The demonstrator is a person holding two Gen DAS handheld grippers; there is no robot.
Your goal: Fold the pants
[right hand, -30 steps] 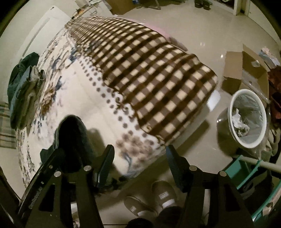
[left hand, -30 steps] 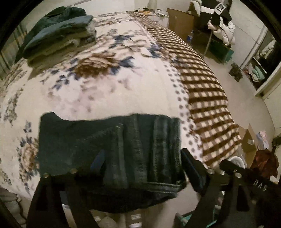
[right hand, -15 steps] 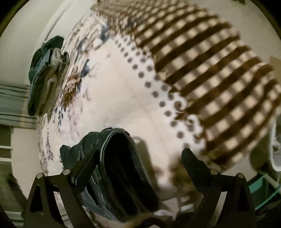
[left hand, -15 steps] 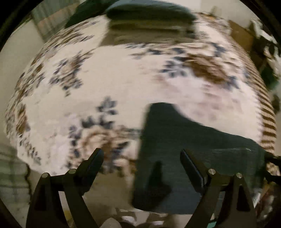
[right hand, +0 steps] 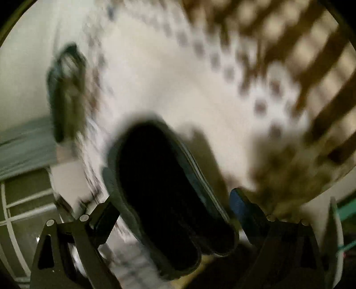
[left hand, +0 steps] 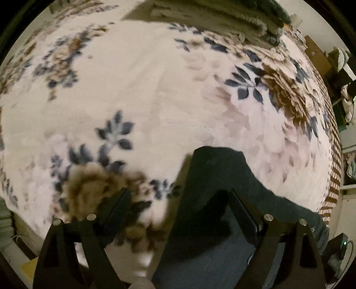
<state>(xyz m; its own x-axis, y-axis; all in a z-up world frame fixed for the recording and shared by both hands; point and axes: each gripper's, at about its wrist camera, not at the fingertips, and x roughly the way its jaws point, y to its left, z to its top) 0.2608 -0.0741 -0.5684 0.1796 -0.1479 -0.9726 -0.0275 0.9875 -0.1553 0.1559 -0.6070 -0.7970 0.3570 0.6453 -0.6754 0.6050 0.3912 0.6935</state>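
The folded dark pants [left hand: 218, 189] lie on the floral blanket near the bed's front edge. In the left wrist view my left gripper [left hand: 178, 204] is open, its fingers straddling the pants' left edge without gripping. In the blurred right wrist view the same pants [right hand: 162, 189] show end-on as a thick dark bundle. My right gripper [right hand: 175, 206] is open with the bundle between its fingers. I cannot tell whether either gripper touches the cloth.
A stack of folded clothes [left hand: 233, 17] sits at the far side of the bed and also shows in the right wrist view [right hand: 64, 89]. The blanket's brown checked border [right hand: 300, 55] runs along the right. Furniture [left hand: 333, 66] stands right of the bed.
Both grippers have swung in over the bed toward the pants. The left view turned left, so the pants shifted to its lower right. The right view now has the bundle between its fingers.
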